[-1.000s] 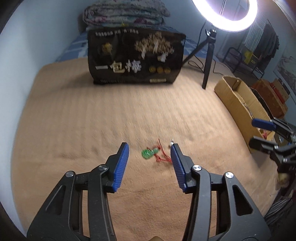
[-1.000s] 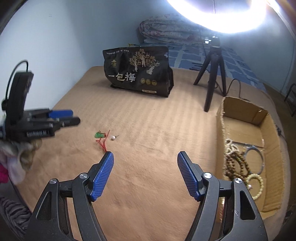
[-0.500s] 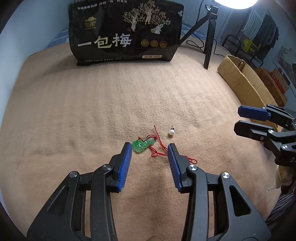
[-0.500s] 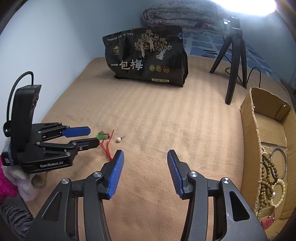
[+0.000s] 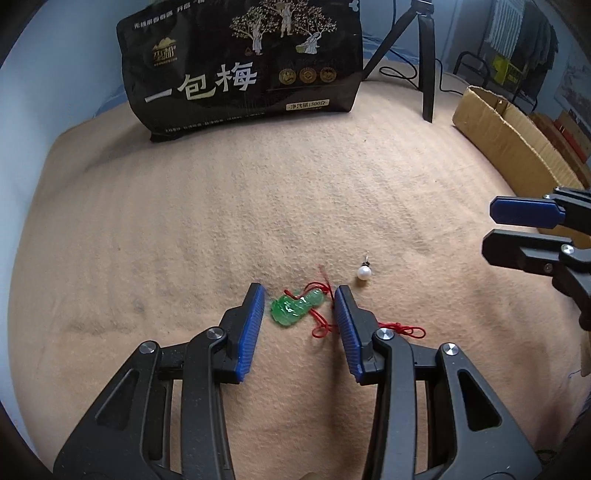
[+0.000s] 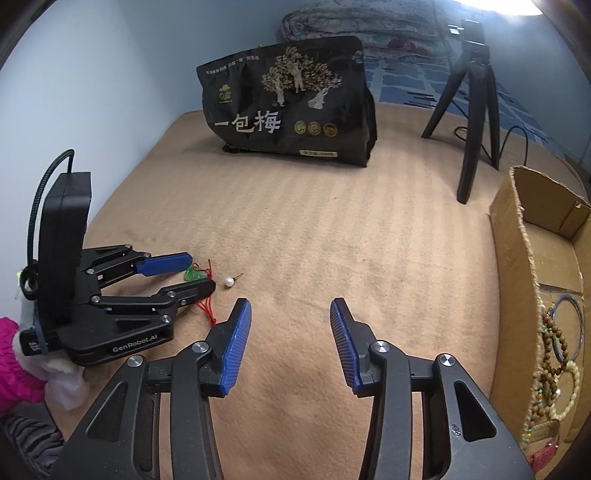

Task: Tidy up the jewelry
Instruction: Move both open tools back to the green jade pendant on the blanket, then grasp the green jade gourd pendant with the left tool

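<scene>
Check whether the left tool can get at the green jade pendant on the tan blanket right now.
Probably yes. The left tool is open with the green jade pendant lying between its fingertips; only the pendant's red cord lies there, and the small white pearl earring sits clear.

A home bedroom: a bed under a tan blanket, folded quilts by the wall, clothes rack beyond

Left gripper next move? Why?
Probably shut the left gripper on the green pendant. It is open, the pendant lies on the blanket between its fingers, and the red cord trails under the right finger. The pearl lies apart. The right gripper is open and empty.
</scene>
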`<state>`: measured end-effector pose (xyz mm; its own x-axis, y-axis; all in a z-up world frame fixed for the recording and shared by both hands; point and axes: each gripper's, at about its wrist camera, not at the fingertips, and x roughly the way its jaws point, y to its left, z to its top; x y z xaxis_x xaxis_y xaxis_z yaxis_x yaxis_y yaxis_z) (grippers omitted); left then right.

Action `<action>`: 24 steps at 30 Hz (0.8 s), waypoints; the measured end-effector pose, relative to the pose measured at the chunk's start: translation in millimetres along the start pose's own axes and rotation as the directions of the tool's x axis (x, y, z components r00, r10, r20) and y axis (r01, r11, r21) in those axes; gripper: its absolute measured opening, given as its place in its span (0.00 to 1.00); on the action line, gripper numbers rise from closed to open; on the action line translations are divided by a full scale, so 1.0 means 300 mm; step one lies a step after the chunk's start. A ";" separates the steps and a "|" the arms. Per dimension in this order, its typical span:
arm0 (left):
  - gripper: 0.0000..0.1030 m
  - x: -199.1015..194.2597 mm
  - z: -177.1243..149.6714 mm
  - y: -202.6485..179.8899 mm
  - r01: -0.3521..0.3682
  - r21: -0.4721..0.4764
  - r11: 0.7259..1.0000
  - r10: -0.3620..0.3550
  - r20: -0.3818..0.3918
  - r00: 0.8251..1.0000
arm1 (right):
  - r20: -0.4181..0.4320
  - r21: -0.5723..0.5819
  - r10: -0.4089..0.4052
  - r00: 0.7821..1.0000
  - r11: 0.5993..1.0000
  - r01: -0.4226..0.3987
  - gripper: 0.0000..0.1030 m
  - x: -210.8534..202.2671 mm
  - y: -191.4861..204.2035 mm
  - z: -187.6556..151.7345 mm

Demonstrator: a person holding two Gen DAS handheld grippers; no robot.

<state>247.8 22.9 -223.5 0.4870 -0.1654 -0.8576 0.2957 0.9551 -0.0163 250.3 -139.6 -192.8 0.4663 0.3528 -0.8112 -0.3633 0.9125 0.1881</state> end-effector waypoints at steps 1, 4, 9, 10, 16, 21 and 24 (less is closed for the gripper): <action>0.28 0.002 0.000 0.002 -0.013 0.004 1.000 0.013 0.002 1.000 | -0.002 -0.005 0.003 1.000 1.000 -0.003 0.41 0.009 0.007 0.002; 0.27 0.000 0.003 0.016 -0.020 0.001 1.000 0.020 0.008 1.000 | -0.013 -0.025 0.013 1.000 1.000 -0.013 0.36 0.040 0.034 0.006; 0.27 -0.011 -0.004 0.046 -0.028 -0.006 1.000 0.028 0.020 0.999 | -0.033 -0.055 0.030 0.999 0.998 -0.032 0.30 0.099 0.080 0.006; 0.27 -0.018 -0.006 0.055 -0.021 -0.018 1.000 0.021 0.022 1.000 | -0.037 -0.060 0.034 0.999 0.998 -0.037 0.29 0.111 0.089 0.006; 0.18 -0.025 -0.016 0.069 -0.009 -0.011 1.000 0.010 0.028 1.000 | -0.057 -0.099 0.037 0.998 0.994 -0.043 0.26 0.169 0.137 0.010; 0.19 -0.027 -0.023 0.090 -0.014 -0.019 1.000 0.015 0.027 1.000 | -0.065 -0.115 0.036 0.997 0.992 -0.043 0.20 0.208 0.161 0.023; 0.18 -0.023 -0.024 0.097 -0.015 -0.020 1.000 0.016 0.028 0.999 | -0.068 -0.126 0.033 0.997 0.991 -0.042 0.17 0.228 0.176 0.025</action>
<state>247.2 53.7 -221.6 0.5147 -0.1572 -0.8429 0.2719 0.9622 -0.0134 269.2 -65.8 -234.3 0.3983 0.3681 -0.8401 -0.4808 0.8638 0.1506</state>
